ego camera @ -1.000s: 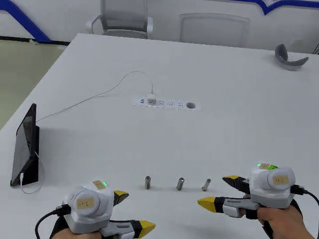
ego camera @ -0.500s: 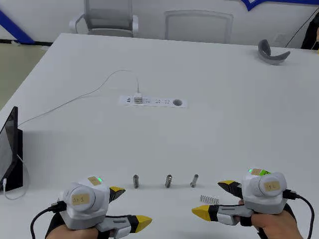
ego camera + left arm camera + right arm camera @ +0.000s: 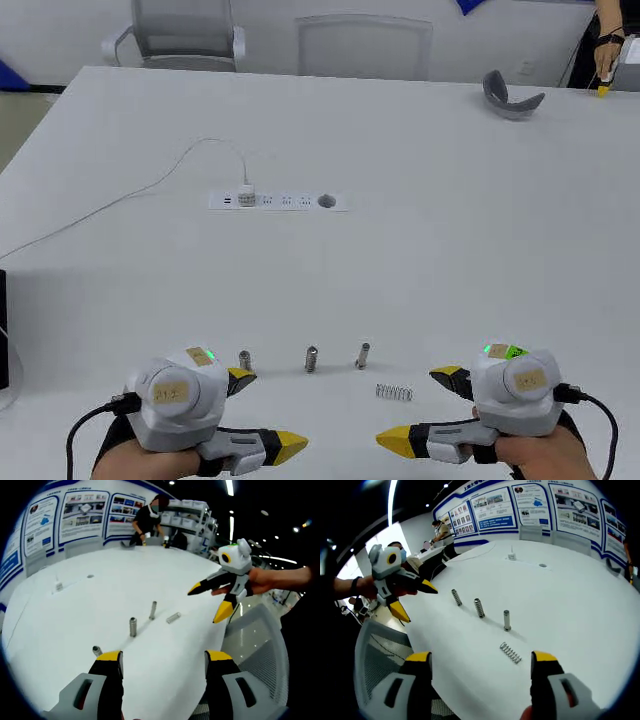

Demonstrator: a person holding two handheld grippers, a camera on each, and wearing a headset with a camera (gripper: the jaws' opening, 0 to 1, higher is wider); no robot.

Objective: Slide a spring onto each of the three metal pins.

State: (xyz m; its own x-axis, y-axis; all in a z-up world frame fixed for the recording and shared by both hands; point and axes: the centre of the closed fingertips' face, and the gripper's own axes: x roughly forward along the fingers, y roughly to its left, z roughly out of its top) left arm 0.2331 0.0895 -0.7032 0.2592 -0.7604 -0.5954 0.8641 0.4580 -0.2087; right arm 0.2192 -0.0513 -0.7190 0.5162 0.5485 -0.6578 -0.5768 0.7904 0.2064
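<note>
The loose spring [image 3: 394,392] lies flat on the white surface [image 3: 420,260], apart from everything, a little nearer to the person than the row of pins and just beside the bare pin [image 3: 362,355], which is the pin at the right end of the row. The right claw [image 3: 420,408] is clearly the nearer one: in the head view the spring is just to the left of its 2 yellow tips, and in the right gripper view it lies straight ahead, between the lines of the 2 jaws and in front of the bare pin. The long axis of the spring runs about along the row of pins, slightly slanted, so it lies roughly across the direction in which this claw points. The right claw is held low over the surface, turned on its side, pointing to the left, with the jaws wide apart and nothing between them. The left claw [image 3: 268,410] points to the right, is also spread and empty, and has its far tip close to the last pin [image 3: 245,360]. In the right gripper view that pin and the middle pin [image 3: 479,607] seem to carry springs already, though in the head view they are too small to be sure. I judge that 1 spring remains.
</note>
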